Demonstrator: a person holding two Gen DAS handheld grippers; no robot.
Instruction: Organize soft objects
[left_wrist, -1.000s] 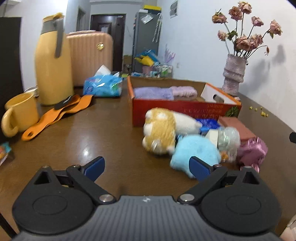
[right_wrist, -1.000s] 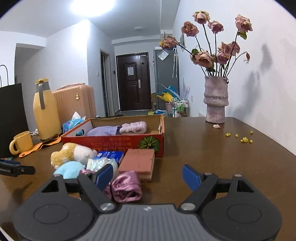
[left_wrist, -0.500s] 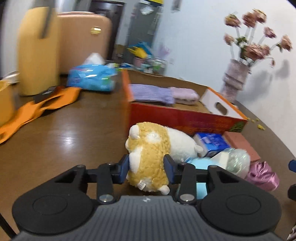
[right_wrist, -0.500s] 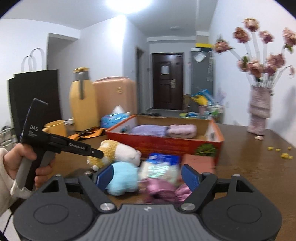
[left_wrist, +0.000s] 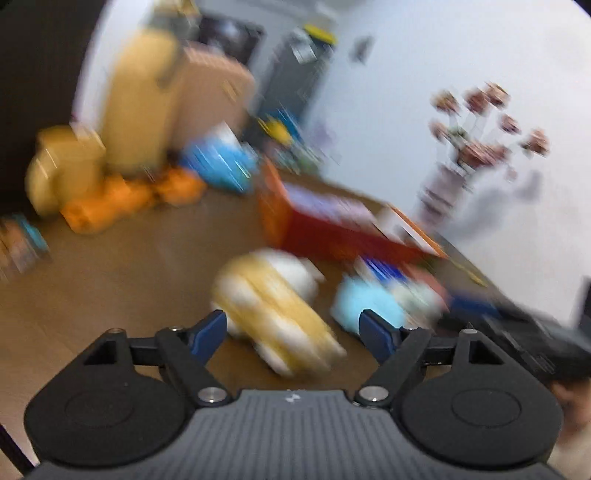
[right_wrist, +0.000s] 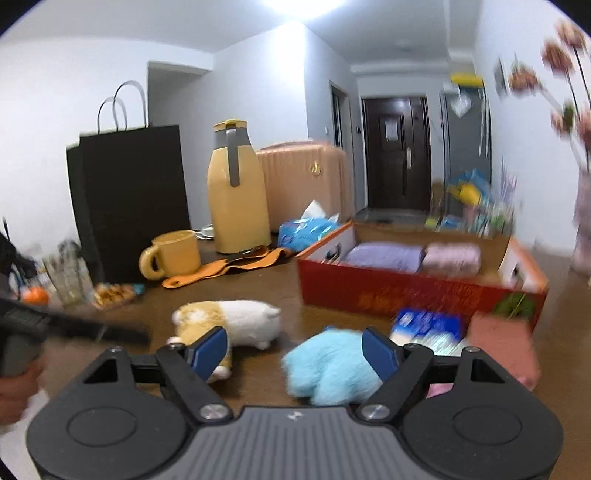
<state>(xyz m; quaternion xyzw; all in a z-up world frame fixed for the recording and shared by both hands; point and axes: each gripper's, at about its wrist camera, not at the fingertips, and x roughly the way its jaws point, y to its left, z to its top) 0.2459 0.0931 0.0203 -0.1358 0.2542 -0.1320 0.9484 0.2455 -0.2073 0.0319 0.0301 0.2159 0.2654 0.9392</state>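
1. While the left hand-held gripper (left_wrist: 293, 330) has just been opening, its blue pads stand apart with the fuzzy yellow-and-white plush toy (left_wrist: 275, 310) lying between them on the brown wooden table (left_wrist: 122, 266); blur hides whether a pad touches it.
2. From the right wrist view, that plush toy (right_wrist: 229, 321) lies on its side, just left of the right hand-held gripper (right_wrist: 295, 349).
3. Jaws of the right hand-held gripper are spread, nothing clamped; the fluffy light-blue plush toy (right_wrist: 328, 369) sits between them, nearer the right pad.
4. Behind stands the open red-and-orange cardboard box (right_wrist: 413, 291), holding a folded lavender towel (right_wrist: 386, 254) beside a folded pink towel (right_wrist: 452, 256).
5. Right of the blue plush lie a crinkly blue-and-white packet (right_wrist: 428, 328) and a flat pinkish-red block (right_wrist: 504, 343).
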